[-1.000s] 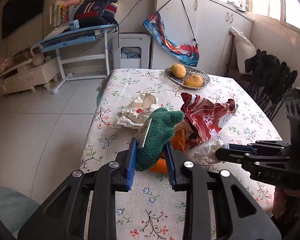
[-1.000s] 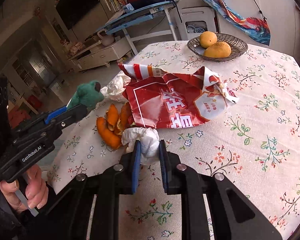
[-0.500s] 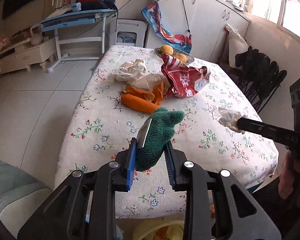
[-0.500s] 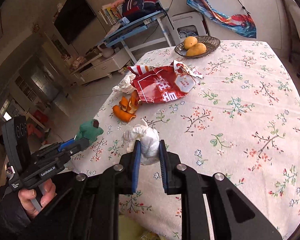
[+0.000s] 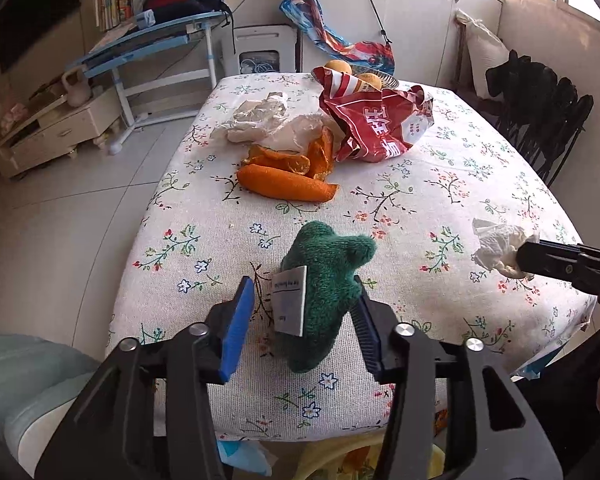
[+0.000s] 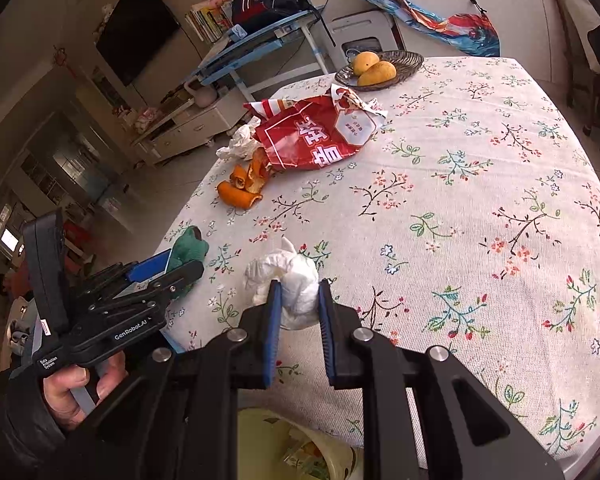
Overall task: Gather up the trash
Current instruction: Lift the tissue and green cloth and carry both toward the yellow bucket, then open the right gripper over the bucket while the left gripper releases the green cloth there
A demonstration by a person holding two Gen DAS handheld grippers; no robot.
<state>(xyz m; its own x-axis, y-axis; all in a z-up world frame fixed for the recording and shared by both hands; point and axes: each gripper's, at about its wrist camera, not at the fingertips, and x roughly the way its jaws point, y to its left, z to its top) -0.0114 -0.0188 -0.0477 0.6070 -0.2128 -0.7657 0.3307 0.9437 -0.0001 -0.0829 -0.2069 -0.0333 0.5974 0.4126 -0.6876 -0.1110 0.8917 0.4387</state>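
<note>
A green knitted toy (image 5: 324, 264) with a white tag stands between the jaws of my left gripper (image 5: 304, 312), over the near edge of the flowered table (image 5: 440, 184). The jaws are opening: the left pad (image 5: 240, 320) stands apart from the tag, while the toy leans on the right one. My right gripper (image 6: 298, 304) is shut on a crumpled white tissue (image 6: 296, 276), also above the near table edge. Under both grippers shows a pale yellow bin (image 6: 300, 440) holding scraps. The left gripper (image 6: 172, 268) appears in the right wrist view, held by a hand.
Further back on the table lie orange peels (image 5: 288, 176), a torn red snack bag (image 5: 380, 124) and crumpled plastic wrap (image 5: 260, 120). A dish with two mangoes (image 6: 380, 66) stands at the far end. Black chairs (image 5: 548, 112) line the right side; a pale cushion (image 5: 20, 380) sits at the near left.
Both grippers have drawn back from the trash pile to the near table edge, each carrying its item. The left jaws have widened, leaving a gap beside the toy's tag.
</note>
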